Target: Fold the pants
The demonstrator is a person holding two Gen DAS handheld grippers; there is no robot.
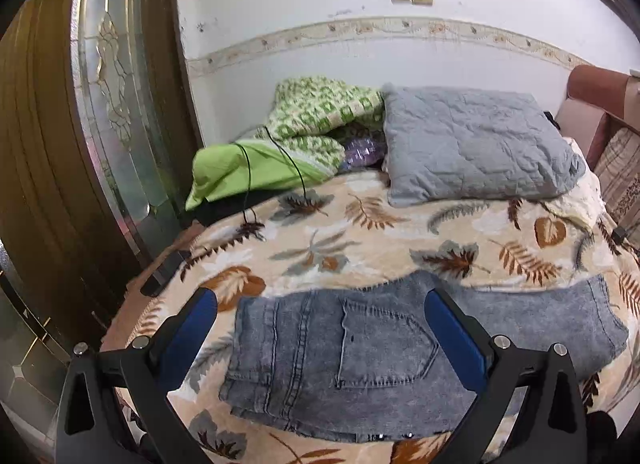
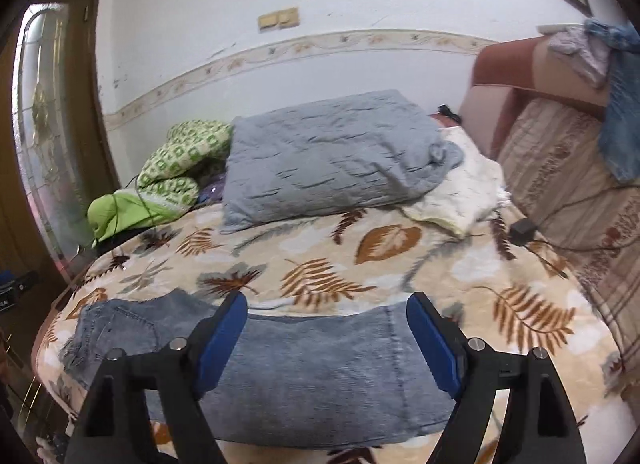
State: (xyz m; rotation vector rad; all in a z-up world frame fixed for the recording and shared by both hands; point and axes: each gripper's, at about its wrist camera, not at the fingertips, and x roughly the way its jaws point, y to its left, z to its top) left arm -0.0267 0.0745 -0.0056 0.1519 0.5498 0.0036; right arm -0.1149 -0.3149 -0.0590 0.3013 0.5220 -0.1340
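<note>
The faded blue denim pants are being shown lying flat across the near part of the bed, on the beige fleece blanket printed with brown and grey leaves, with the waist and a stitched back pocket toward the left and the leg end toward the right. One leg appears to be laid over the other already, so the lengthwise fold is being judged as done and the crosswise fold as the step now in hand. The left tongs are being held spread wide above the waist and pocket area, with nothing pinched between the blue pads. The right tongs are likewise being held spread above the leg portion of the pants, gripping nothing. Whether either pair is touching the cloth cannot be told. For the next move, an end of the pants is probably being called for: the hem on the right would need to be pinched through both layers and carried over toward the waist, while the waist is being pinned or lifted evenly. Farther back, a grey quilted pillow and a green patterned quilt are lying well apart from the pants.
</note>
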